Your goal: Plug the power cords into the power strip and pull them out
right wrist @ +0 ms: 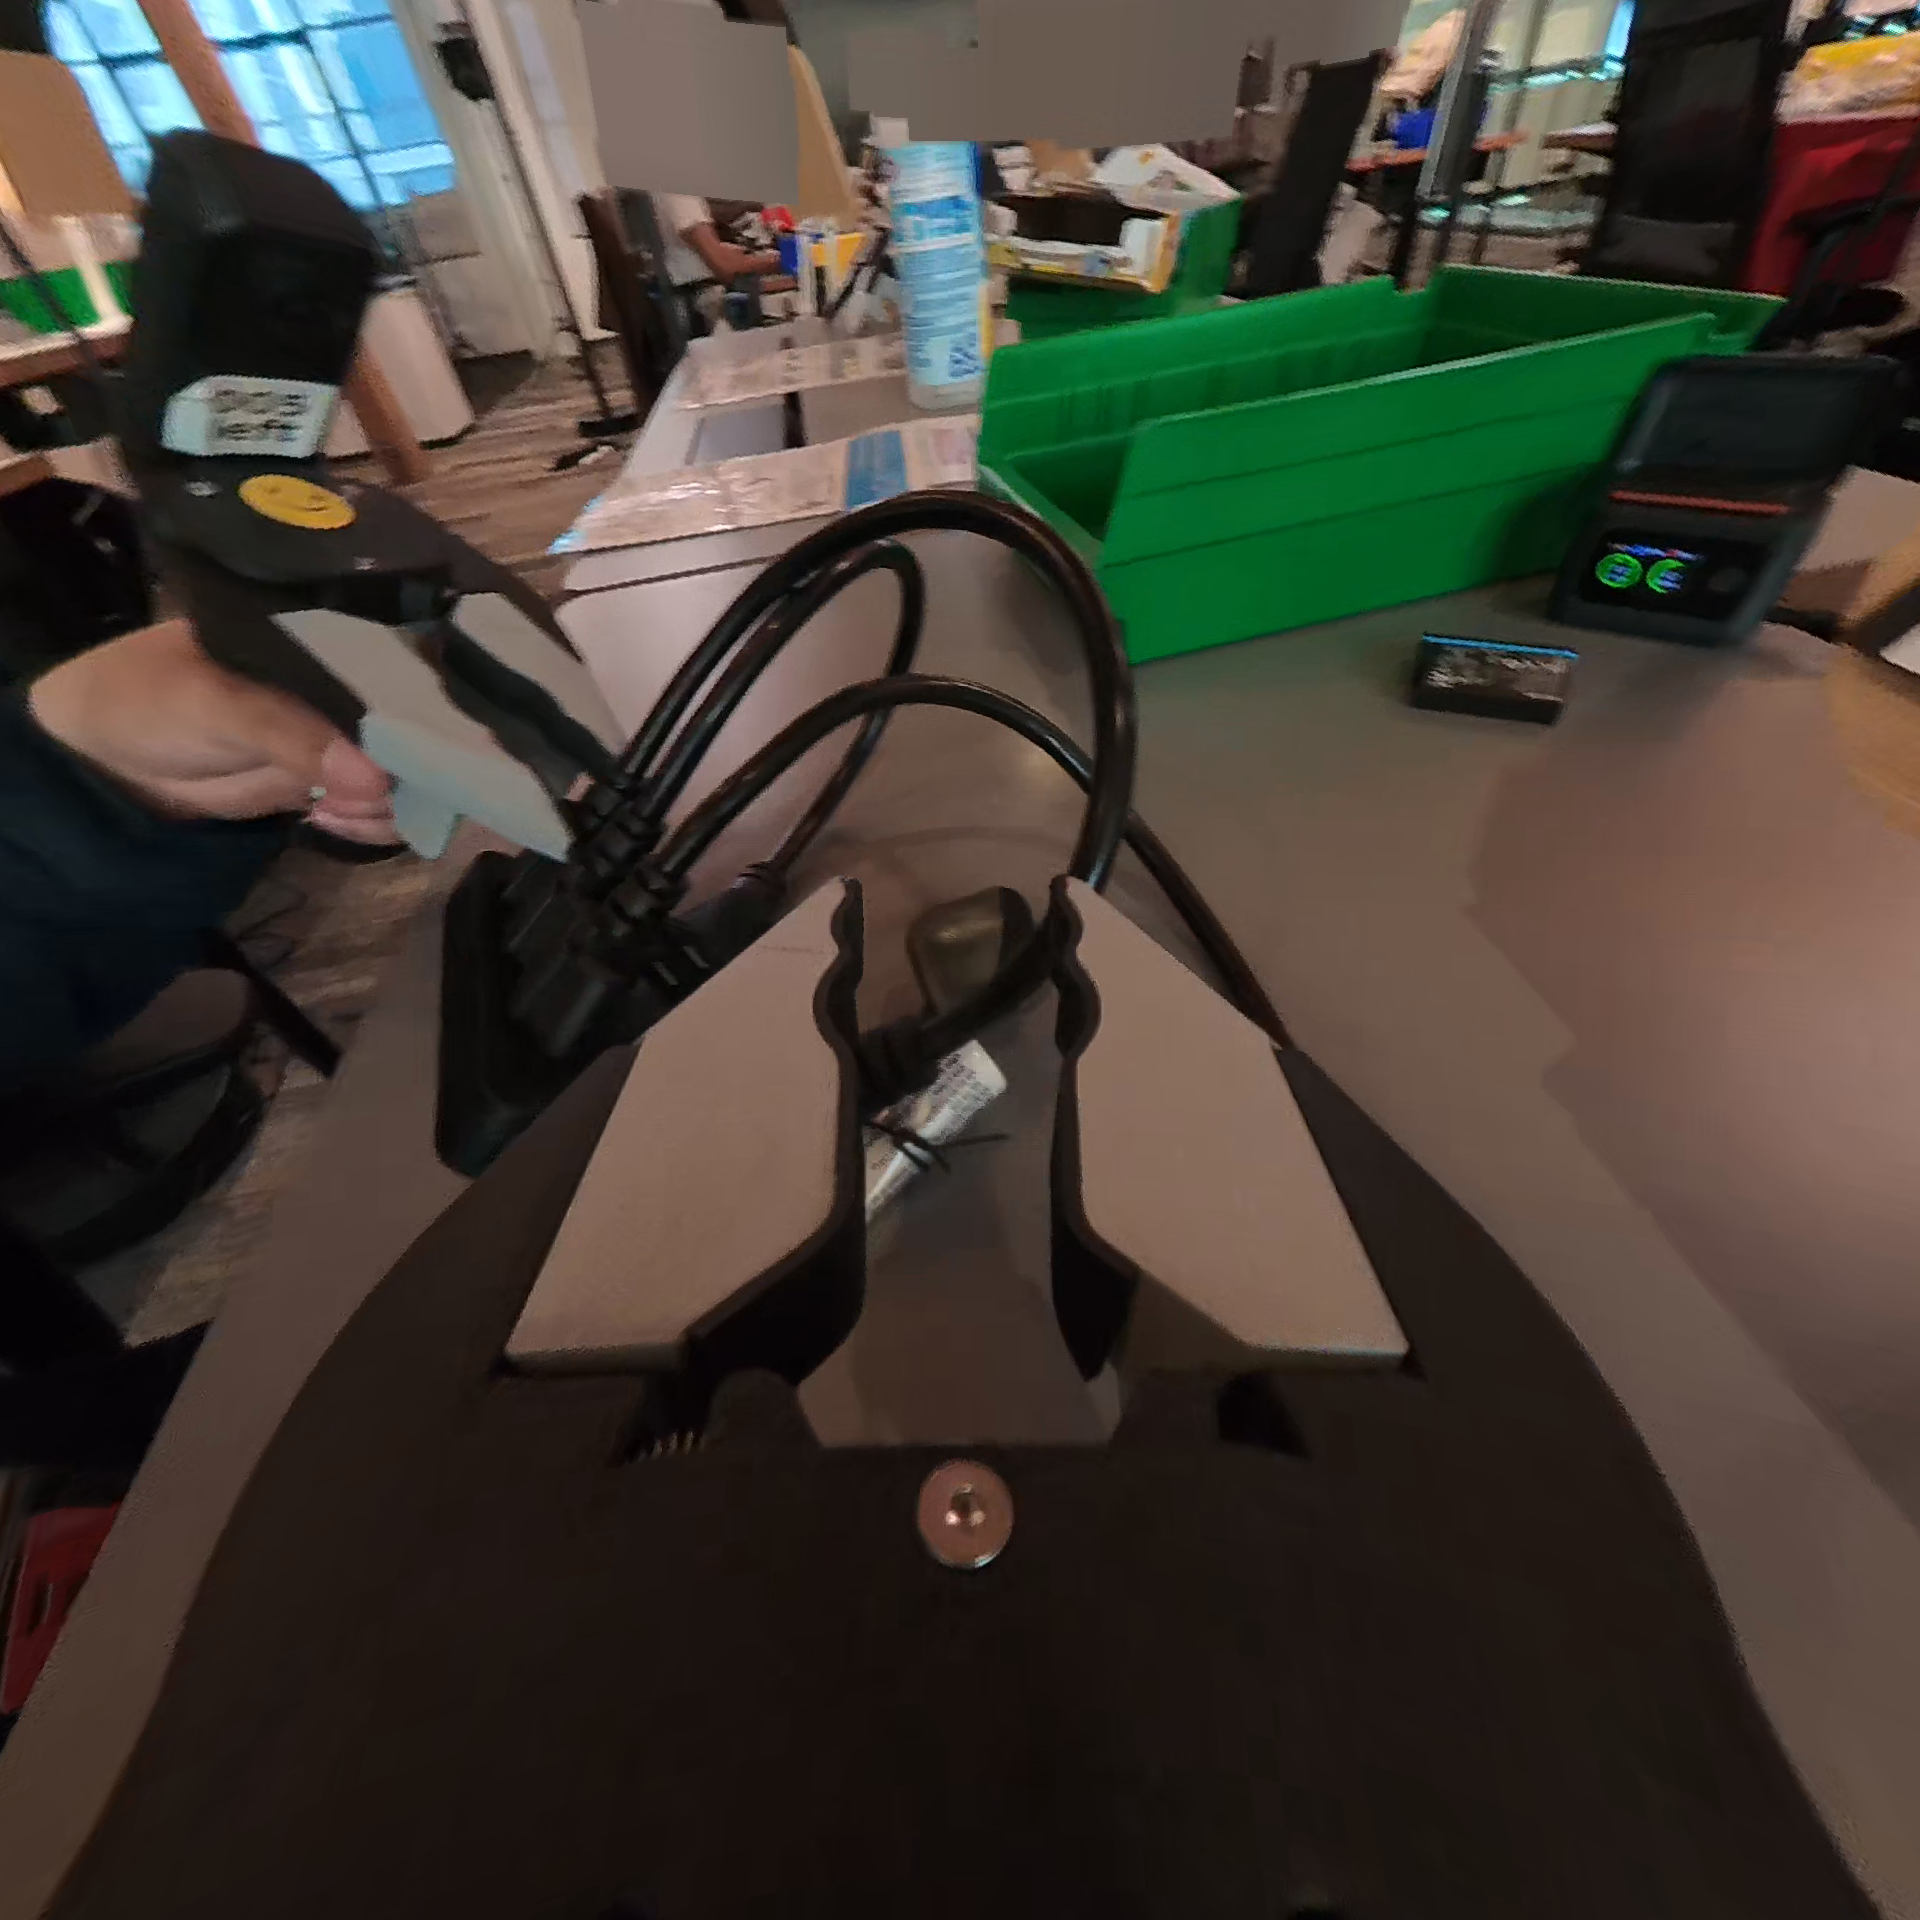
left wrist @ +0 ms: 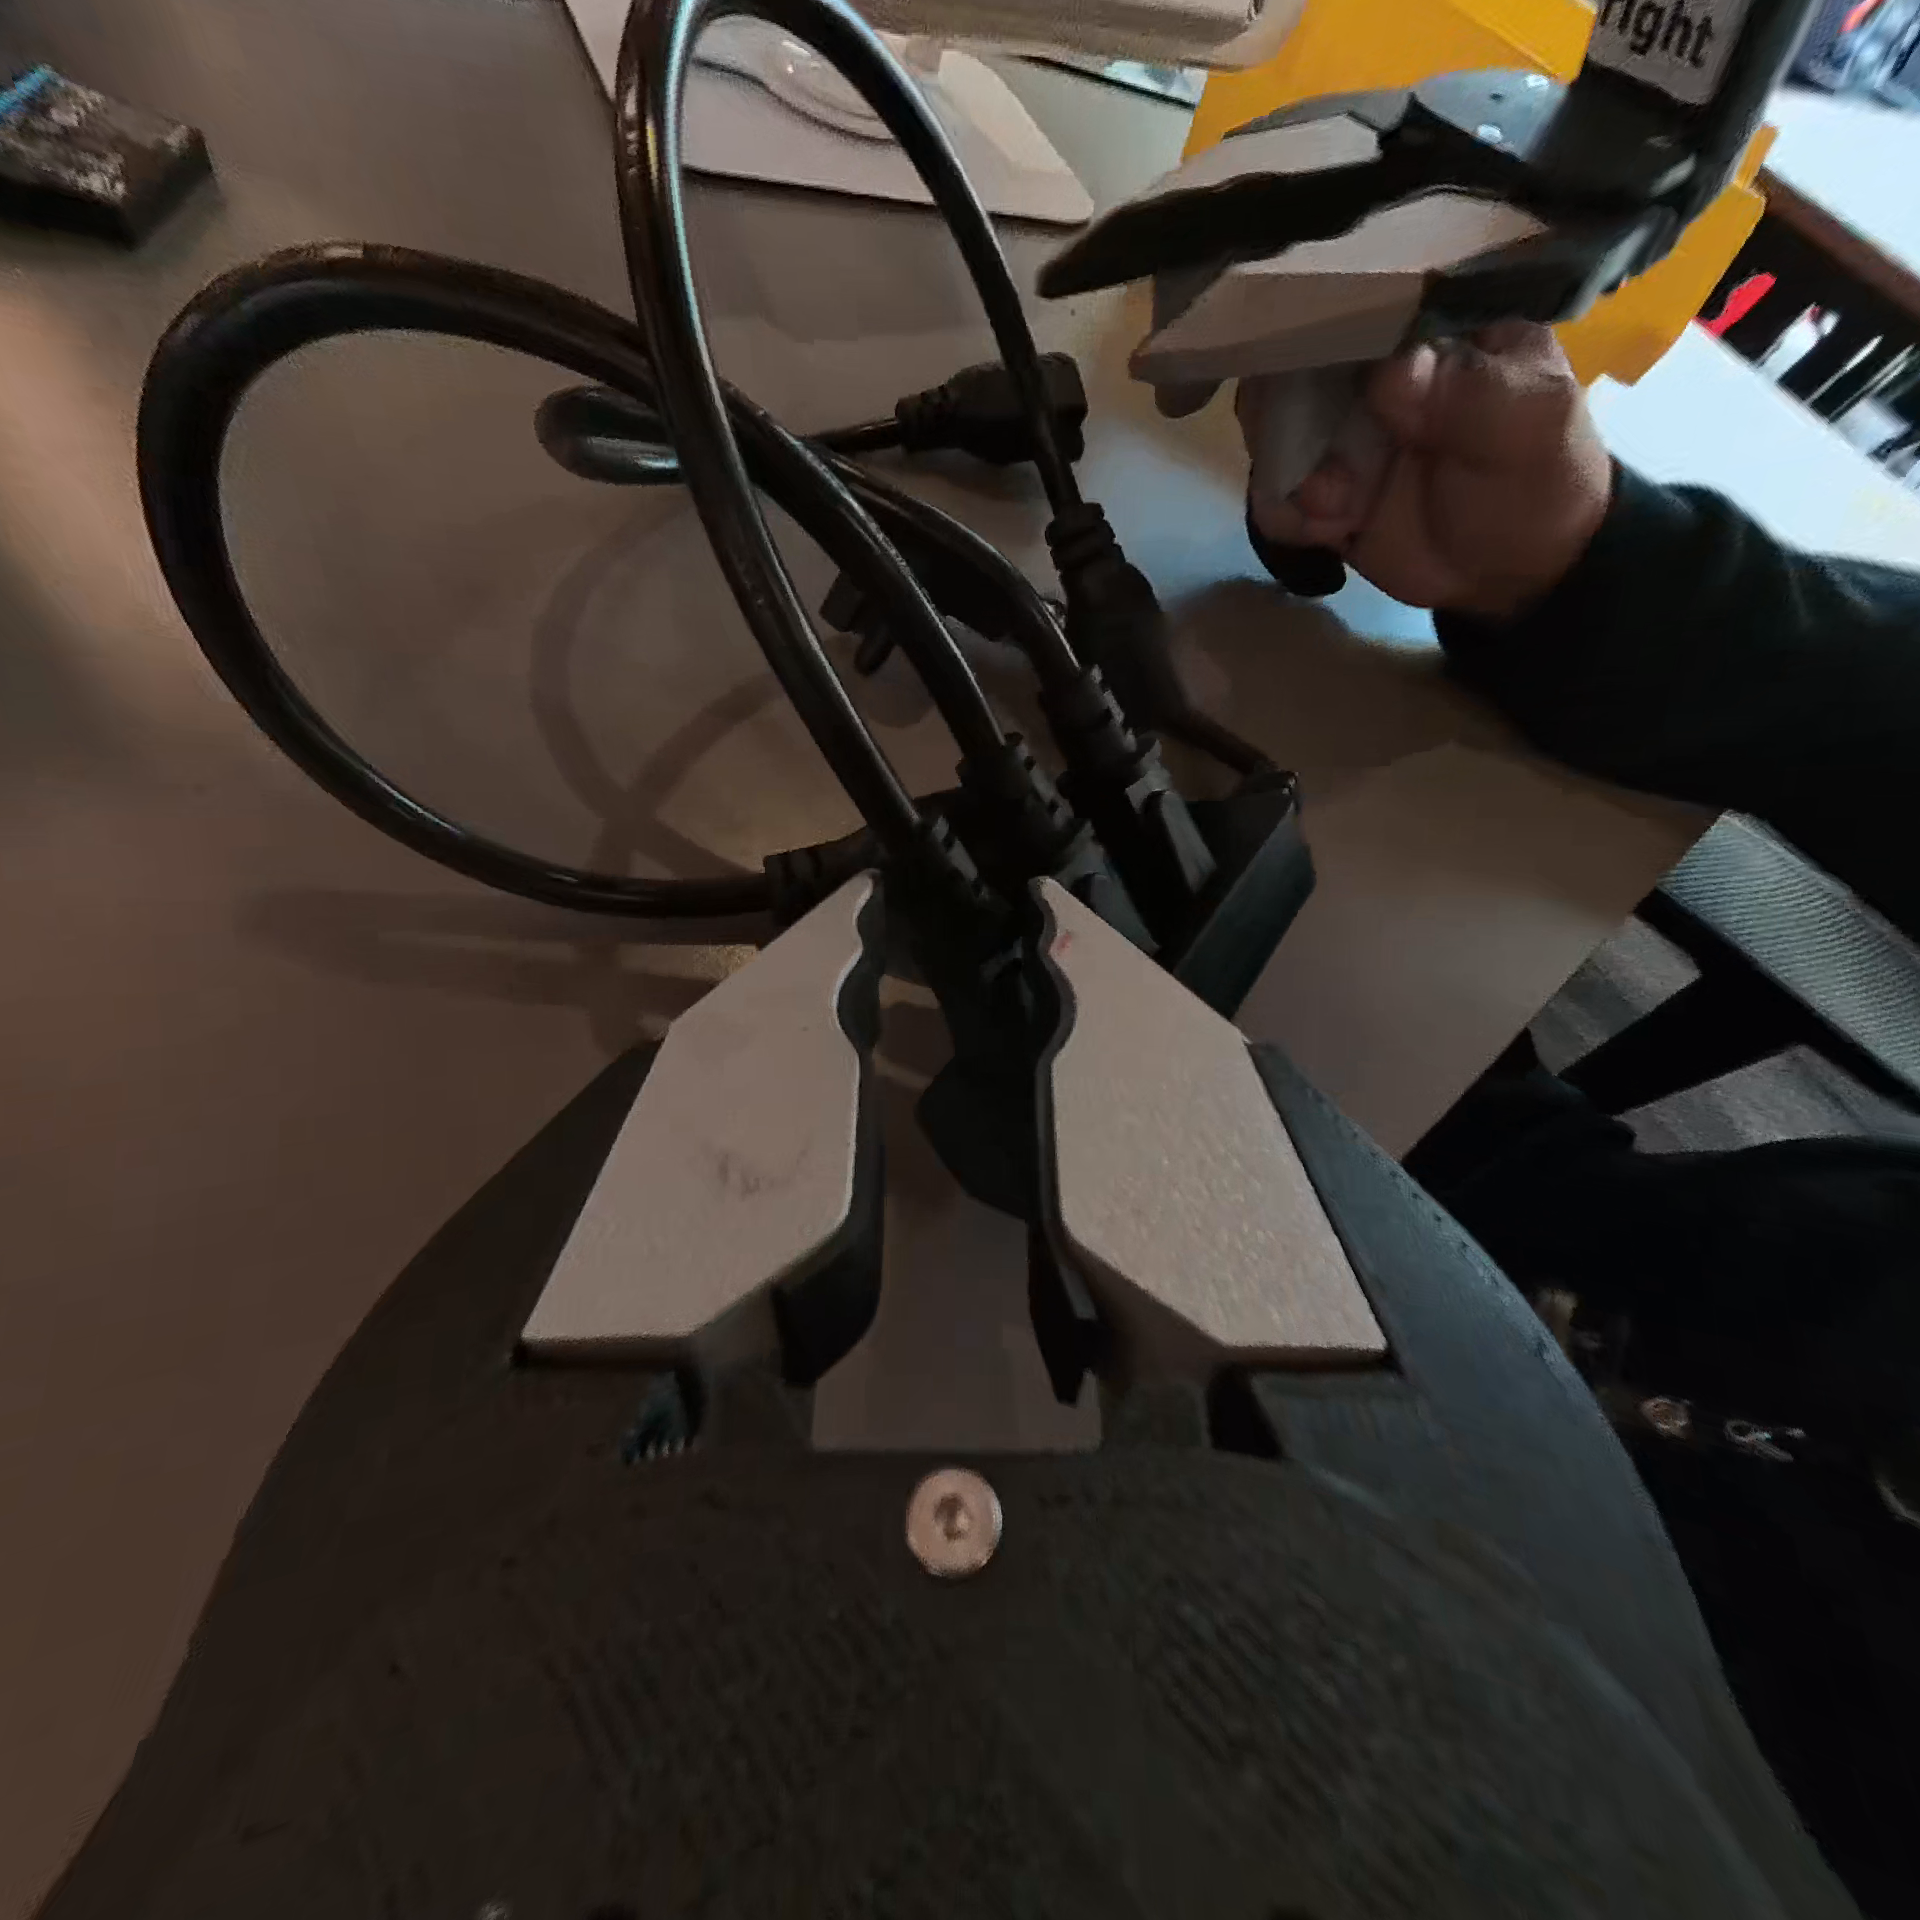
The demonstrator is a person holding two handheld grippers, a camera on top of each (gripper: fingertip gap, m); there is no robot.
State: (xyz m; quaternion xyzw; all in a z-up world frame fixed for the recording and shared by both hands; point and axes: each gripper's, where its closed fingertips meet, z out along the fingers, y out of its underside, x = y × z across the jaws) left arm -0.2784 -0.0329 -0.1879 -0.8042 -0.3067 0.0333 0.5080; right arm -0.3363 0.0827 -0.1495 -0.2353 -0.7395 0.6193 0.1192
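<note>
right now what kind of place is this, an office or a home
Probably a shared workshop or lab rather than a home: a grey worktable carries a green plastic storage bin and a small black device with a lit screen, and more cluttered tables stand behind.

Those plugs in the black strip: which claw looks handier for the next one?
Probably the left claw: its fingers already flank a plug seated in the power strip. The right claw hangs open above a loose plug lying on the table.

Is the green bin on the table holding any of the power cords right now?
No. In the right wrist view the green bin stands apart at the back, while the black power cords loop over the table to the power strip.
</note>
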